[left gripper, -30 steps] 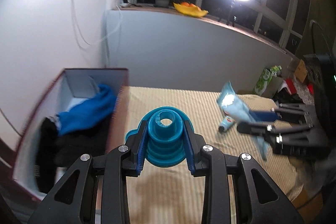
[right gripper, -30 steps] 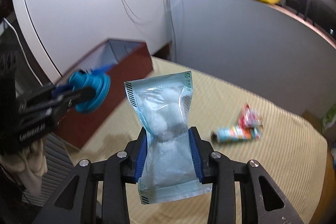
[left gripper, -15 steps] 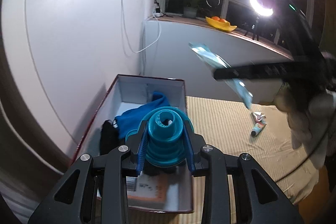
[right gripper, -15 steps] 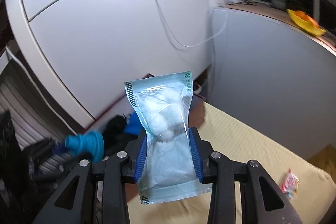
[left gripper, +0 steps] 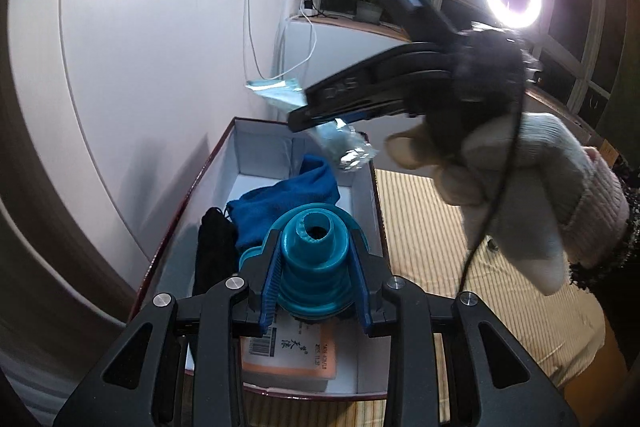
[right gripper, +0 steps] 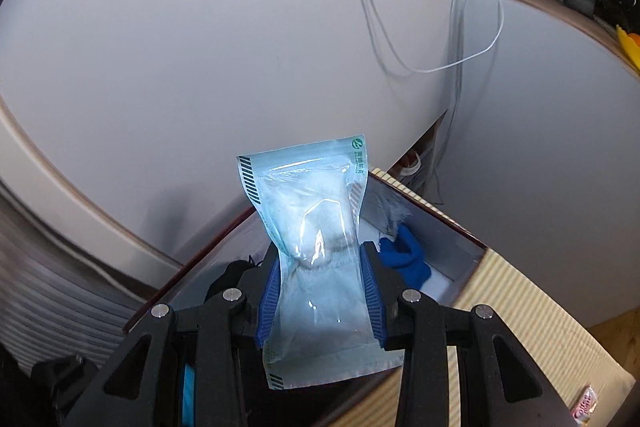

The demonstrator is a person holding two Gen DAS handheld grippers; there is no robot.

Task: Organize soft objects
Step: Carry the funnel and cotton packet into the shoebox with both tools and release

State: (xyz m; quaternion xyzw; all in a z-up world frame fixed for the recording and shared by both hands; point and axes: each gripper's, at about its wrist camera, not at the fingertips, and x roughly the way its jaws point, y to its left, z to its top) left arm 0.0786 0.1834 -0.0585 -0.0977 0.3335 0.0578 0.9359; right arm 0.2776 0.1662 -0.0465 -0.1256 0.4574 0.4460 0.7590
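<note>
The left gripper (left gripper: 315, 269) is clamped on a teal ribbed funnel (left gripper: 314, 263), held above the near end of the open box (left gripper: 372, 355). The right gripper (right gripper: 318, 291) is closed tight on a clear bag of cotton (right gripper: 312, 239), above the box's far end. Inside lie a blue cloth (left gripper: 288, 199) and a black cloth (left gripper: 212, 251).
</note>
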